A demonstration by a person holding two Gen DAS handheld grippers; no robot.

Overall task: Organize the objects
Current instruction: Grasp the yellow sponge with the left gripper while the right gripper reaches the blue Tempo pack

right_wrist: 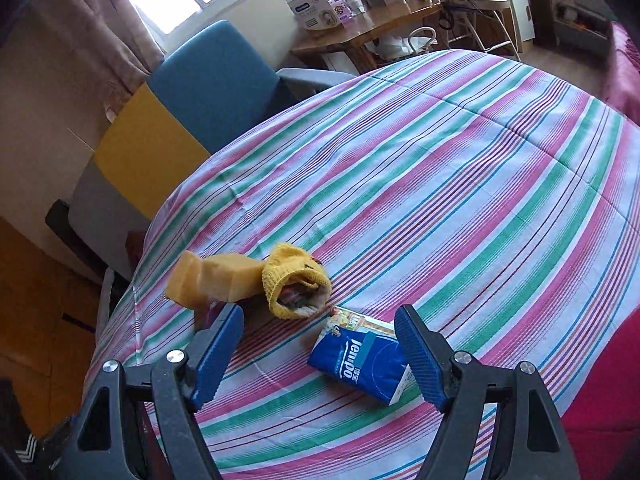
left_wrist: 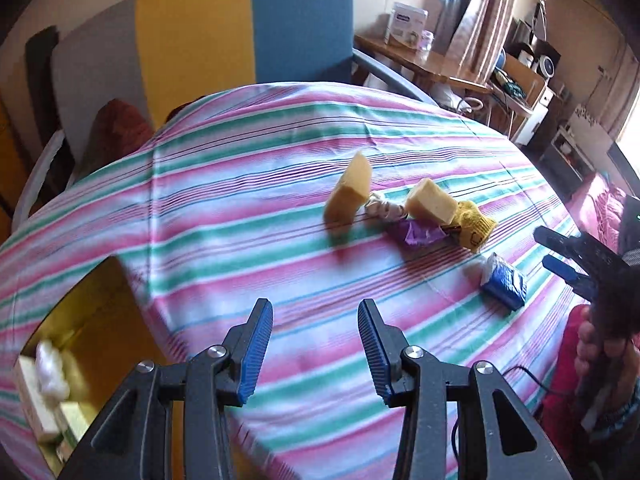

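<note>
Over the striped pink-and-green tablecloth, the right gripper hangs spread wide above the blue tissue packet; the left gripper, apparently empty, stands parted.

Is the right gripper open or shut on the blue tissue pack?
Open. The right gripper has its jaws spread either side of the blue tissue pack, which lies flat on the striped cloth.

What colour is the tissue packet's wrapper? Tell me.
Blue with white lettering, on the small plastic tissue packet; clearest in the right wrist view.
</note>
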